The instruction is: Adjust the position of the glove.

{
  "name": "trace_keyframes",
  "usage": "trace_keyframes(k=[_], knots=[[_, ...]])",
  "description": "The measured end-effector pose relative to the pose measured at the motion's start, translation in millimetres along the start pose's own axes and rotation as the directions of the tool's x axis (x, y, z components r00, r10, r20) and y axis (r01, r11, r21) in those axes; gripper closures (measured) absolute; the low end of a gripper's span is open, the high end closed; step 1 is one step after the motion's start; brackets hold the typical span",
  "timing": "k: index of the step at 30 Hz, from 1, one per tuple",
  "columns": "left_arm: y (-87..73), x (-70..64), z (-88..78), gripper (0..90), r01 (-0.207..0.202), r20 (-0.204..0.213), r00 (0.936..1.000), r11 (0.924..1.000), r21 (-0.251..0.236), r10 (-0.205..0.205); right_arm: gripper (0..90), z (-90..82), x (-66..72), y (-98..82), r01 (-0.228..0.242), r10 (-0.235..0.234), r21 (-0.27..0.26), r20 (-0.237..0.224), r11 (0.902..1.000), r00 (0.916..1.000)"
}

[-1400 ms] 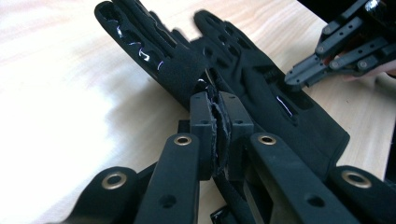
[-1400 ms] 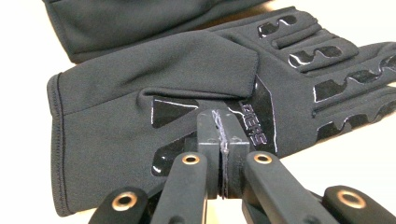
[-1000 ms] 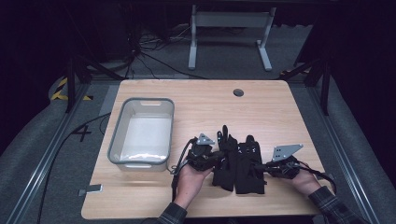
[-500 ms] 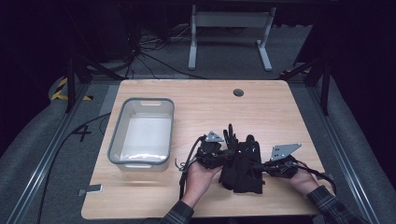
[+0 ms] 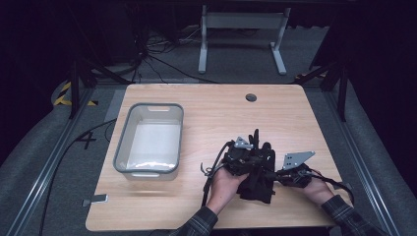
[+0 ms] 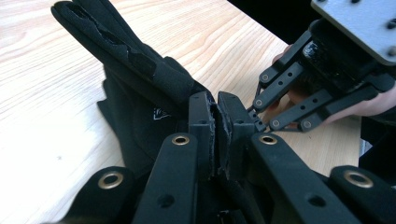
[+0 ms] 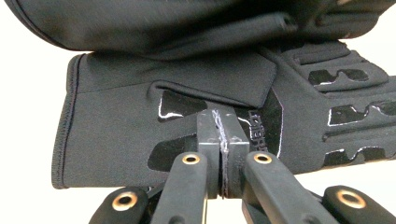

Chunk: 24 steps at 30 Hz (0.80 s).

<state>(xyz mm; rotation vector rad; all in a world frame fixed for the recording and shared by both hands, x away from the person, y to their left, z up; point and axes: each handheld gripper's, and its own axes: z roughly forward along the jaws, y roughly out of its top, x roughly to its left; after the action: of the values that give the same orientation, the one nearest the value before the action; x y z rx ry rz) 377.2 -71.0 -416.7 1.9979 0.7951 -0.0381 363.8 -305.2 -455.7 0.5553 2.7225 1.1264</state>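
Two black gloves lie stacked at the table's front right. My left gripper (image 5: 259, 164) is shut on the upper glove (image 5: 255, 140), whose fingers point away from me; in the left gripper view a thin fold of that glove (image 6: 140, 70) sits pinched between the jaws of my left gripper (image 6: 217, 135). The lower glove (image 5: 259, 191) lies flat under it. My right gripper (image 5: 276, 174) meets the stack from the right, jaws shut. In the right gripper view my right gripper (image 7: 223, 126) rests on the lower glove (image 7: 116, 140), with the upper glove (image 7: 163, 23) draped above.
A grey plastic bin (image 5: 118, 142) with a white inside stands left of the hands. A round cable hole (image 5: 251, 97) sits near the table's far edge. Bare wood (image 5: 216, 118) spans the middle. A white metal stand (image 5: 241, 22) is on the floor beyond.
My left hand has moved right with its glove, bringing it over the other glove and close to the right gripper. The right hand has stayed in place.
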Motion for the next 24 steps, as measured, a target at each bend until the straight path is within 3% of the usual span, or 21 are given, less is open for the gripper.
trace_keyframes(k=[2, 6, 11, 18, 24], knots=[[0.5, -0.5, 2.6, 84.8, -0.003, 0.002, 1.0000, 1.0000, 0.000, 0.003, 89.8, -1.4, -0.1, 0.1, 0.002, -0.002, 0.000, 0.004, 1.0000, 1.0000], [2.0, -3.9, 12.4, 84.6, -0.010, 0.005, 0.9999, 0.9999, 0.008, 0.010, 89.8, -16.6, -6.5, -2.4, -0.015, 0.017, -0.050, 0.037, 0.9987, 0.9992], [3.2, -5.5, 17.3, 80.5, -0.027, 0.011, 0.9996, 0.9996, 0.003, 0.027, 89.8, -25.3, -13.8, -9.1, -0.038, 0.041, -0.053, 0.062, 0.9979, 0.9972], [4.9, -4.0, 13.0, 67.4, -0.038, 0.023, 0.9990, 0.9986, -0.037, 0.039, 89.8, -30.4, -17.8, -11.7, -0.046, 0.051, -0.057, 0.082, 0.9973, 0.9954], [5.2, 2.5, 2.8, 66.8, -0.040, 0.012, 0.9991, 0.9972, -0.063, 0.041, 89.8, -29.9, -17.0, -13.0, -0.035, 0.038, -0.030, 0.096, 0.9989, 0.9947]])
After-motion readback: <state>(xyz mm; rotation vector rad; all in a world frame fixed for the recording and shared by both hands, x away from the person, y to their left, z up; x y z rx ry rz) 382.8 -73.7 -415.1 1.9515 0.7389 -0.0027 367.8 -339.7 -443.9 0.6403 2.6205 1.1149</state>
